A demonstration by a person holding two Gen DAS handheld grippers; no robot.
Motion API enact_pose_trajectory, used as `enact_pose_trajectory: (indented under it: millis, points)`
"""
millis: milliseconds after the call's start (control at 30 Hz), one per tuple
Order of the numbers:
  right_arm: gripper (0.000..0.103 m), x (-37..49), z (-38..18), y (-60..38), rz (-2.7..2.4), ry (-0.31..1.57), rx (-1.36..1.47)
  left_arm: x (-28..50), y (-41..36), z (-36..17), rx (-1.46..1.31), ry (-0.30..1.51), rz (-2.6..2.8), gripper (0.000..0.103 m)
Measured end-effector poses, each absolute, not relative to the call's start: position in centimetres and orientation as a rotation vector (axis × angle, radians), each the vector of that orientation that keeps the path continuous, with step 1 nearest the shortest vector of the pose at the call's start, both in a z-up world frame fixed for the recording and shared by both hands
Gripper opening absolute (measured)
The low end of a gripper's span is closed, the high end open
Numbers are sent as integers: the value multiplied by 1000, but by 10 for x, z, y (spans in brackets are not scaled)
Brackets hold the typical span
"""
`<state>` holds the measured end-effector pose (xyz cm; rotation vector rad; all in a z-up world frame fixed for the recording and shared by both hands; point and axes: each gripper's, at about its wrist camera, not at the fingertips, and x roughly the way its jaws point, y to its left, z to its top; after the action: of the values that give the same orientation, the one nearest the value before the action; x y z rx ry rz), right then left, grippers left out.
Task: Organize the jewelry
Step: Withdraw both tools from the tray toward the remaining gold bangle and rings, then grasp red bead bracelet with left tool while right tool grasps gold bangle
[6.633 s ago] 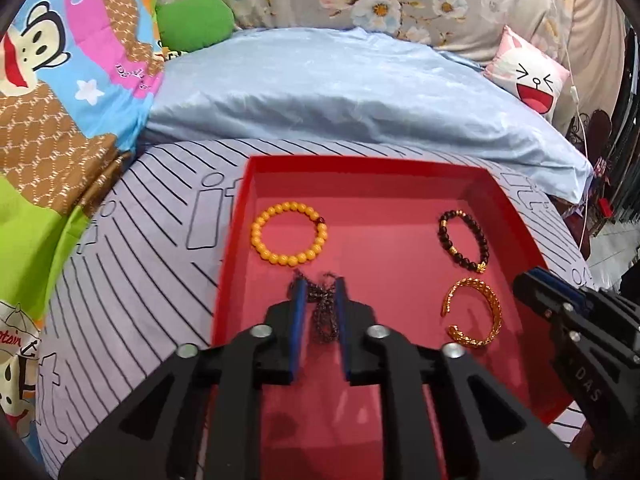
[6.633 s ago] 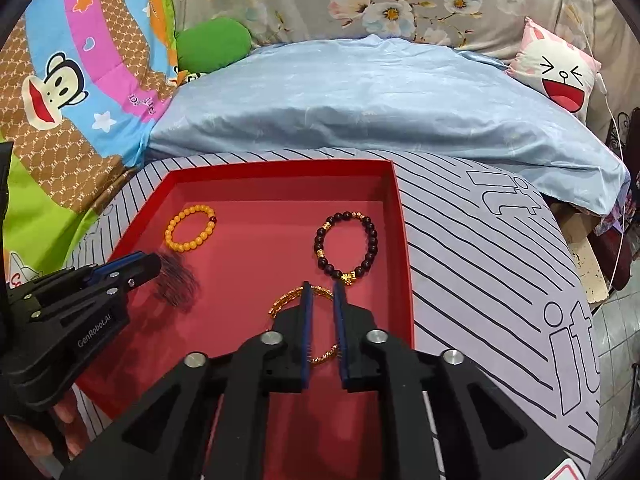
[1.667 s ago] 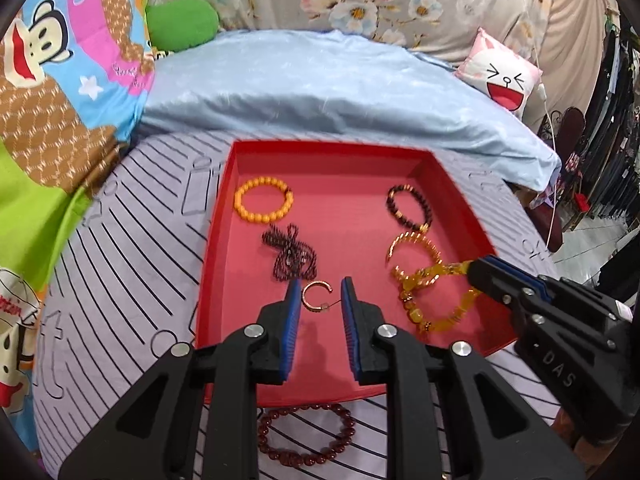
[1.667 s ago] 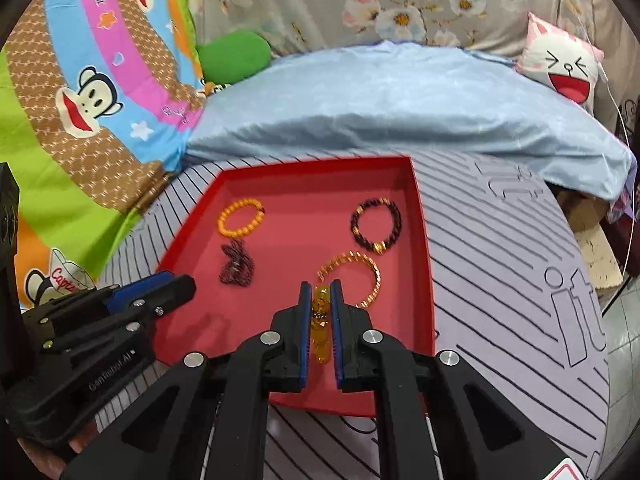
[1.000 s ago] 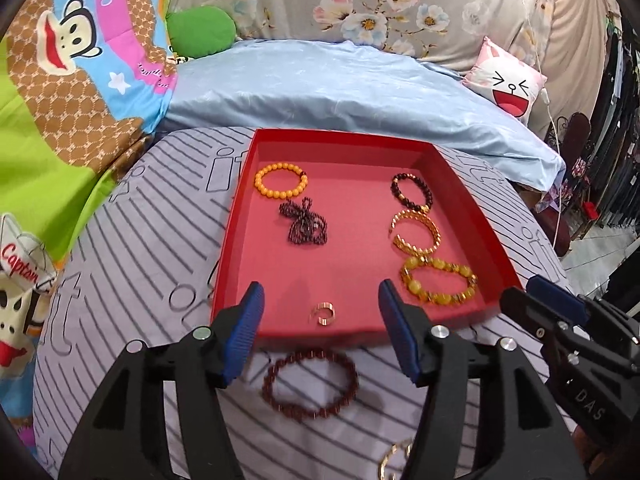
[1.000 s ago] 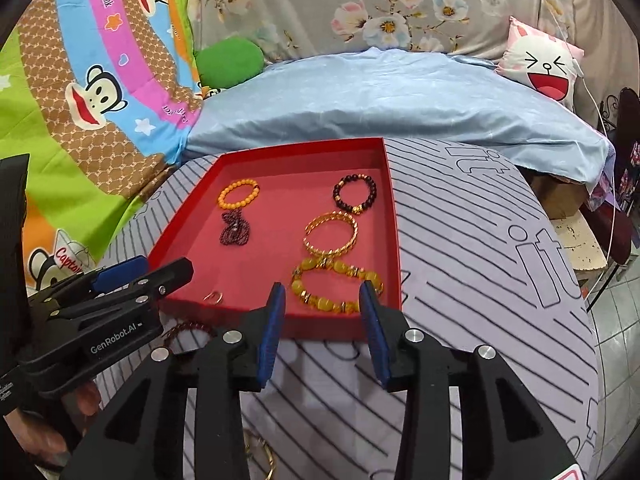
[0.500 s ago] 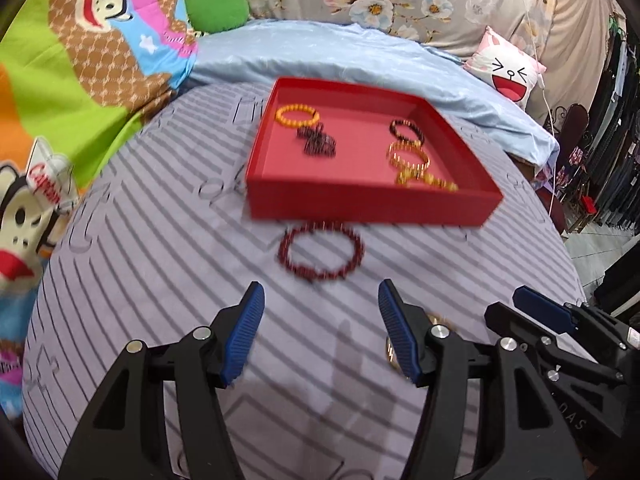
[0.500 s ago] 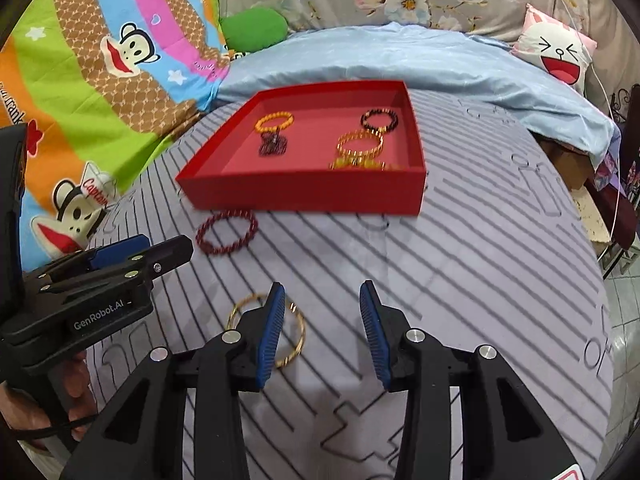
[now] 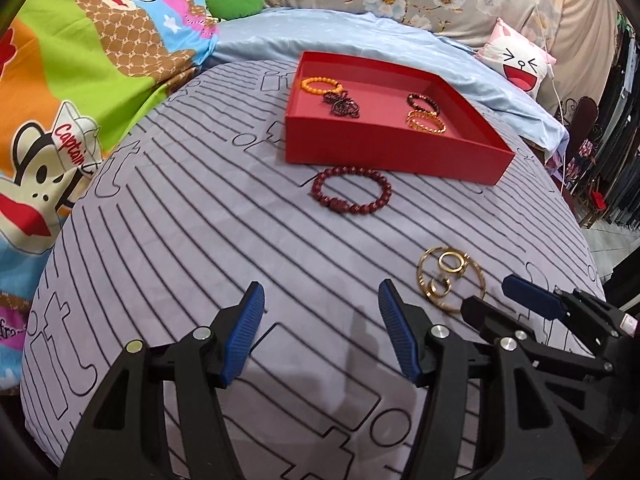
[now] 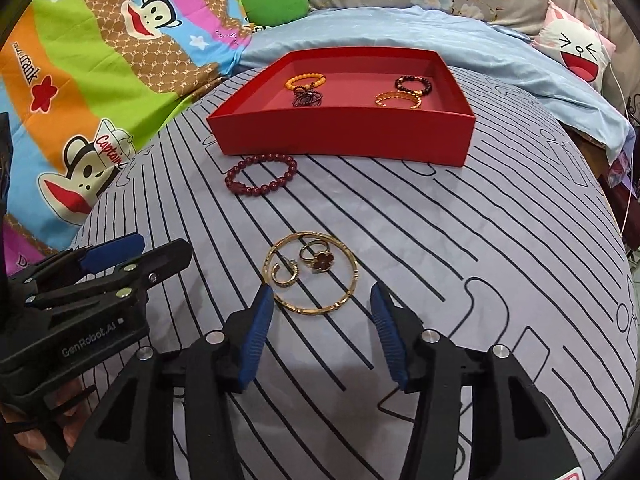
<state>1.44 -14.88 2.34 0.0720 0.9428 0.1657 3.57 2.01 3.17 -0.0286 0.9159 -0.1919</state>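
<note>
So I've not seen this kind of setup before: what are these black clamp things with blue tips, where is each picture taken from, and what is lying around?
No robot here: a person holds a two-finger gripper in each hand, each with a fisheye camera looking along its fingers. One picture is from the left gripper, the other from the right gripper; each also shows the other at its edge. Both are open and hold nothing. On the striped cloth sits a red tray with four bracelets visible inside. Outside it lie a dark red bead bracelet and a gold bangle encircling a flower ring and another small gold piece.

Red tray front wall hiding nearer floor
</note>
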Motion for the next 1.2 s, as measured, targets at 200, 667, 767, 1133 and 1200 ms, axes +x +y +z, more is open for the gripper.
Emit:
enact_pose_trajectory:
  millis: [200, 667, 767, 1133, 1200]
  points:
    - [50, 17, 21, -144, 169, 944, 69, 37, 29, 30, -43, 923, -175, 56]
    - [50, 28, 26, -159, 142, 939, 91, 101, 17, 32, -66, 930, -148, 56]
    - [50, 31, 25, -162, 140, 942, 96, 123, 13, 23, -63, 951, -131, 55]
    - [50, 40, 21, -167, 139, 956, 109, 142, -1, 12, 15, 946, -126, 14]
    - [49, 39, 19, -167, 139, 961, 108, 139, 0, 13, 9, 951, -143, 8]
